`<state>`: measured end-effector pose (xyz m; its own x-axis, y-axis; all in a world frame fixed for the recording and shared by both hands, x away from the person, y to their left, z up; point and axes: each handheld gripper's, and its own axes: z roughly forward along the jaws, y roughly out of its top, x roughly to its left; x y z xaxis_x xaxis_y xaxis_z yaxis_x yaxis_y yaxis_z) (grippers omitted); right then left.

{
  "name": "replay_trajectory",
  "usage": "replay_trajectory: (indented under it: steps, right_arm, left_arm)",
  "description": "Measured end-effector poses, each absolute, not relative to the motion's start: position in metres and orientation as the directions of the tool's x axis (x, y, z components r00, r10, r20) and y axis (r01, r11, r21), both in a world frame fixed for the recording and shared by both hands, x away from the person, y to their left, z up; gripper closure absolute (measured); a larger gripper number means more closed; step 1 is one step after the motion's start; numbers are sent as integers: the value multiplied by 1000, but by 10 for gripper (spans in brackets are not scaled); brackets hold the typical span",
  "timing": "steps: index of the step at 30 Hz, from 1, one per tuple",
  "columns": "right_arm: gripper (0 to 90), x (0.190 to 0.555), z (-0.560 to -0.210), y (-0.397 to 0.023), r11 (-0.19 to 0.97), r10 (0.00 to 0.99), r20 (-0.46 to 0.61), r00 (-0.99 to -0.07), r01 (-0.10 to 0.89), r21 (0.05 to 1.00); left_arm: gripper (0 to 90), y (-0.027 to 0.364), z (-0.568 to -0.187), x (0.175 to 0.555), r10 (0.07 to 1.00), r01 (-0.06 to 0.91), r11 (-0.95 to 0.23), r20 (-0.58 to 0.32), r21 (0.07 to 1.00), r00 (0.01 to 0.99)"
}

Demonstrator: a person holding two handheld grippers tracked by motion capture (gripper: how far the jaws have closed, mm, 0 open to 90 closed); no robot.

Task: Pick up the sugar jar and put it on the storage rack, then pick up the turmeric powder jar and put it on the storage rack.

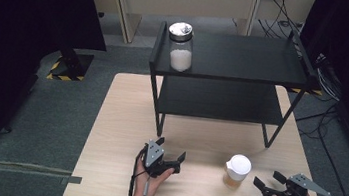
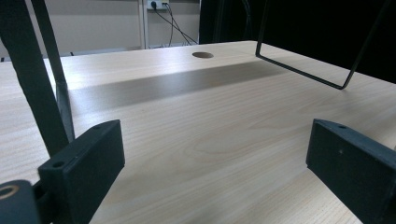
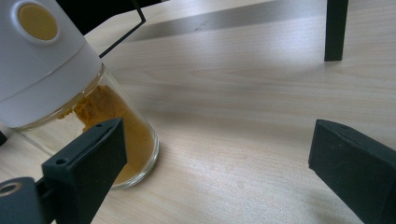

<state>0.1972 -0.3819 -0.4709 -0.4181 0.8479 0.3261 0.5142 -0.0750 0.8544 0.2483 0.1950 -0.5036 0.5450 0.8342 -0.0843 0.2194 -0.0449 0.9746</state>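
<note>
Orange-filled, white-lidded jar (image 1: 237, 171) stands upright just left of the wide-open right hand-held gripper (image 1: 269, 182); the left hand-held gripper (image 1: 170, 150), also wide, lies farther away.

Light wood surface (image 1: 119, 121). Black two-tier shelf (image 1: 248, 56) stands on its far half; silver-lidded jar of white powder (image 1: 181, 46) on top tier, left end. White-lidded jar of orange powder (image 1: 236, 171) near front right.

Both grippers, left gripper (image 1: 171, 157) and right gripper (image 1: 266, 181), have blocky black jaws, grey three-cornered top plates and trailing black cables.
</note>
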Motion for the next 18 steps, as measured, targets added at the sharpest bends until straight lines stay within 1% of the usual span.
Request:
replay_trajectory:
  steps: [18]
  right_arm:
    - [44,193,-469,-378,-43,850,297,-435,505,862]
  left_arm:
    - [37,195,-505,248,834,215,-38,-87,976,544]
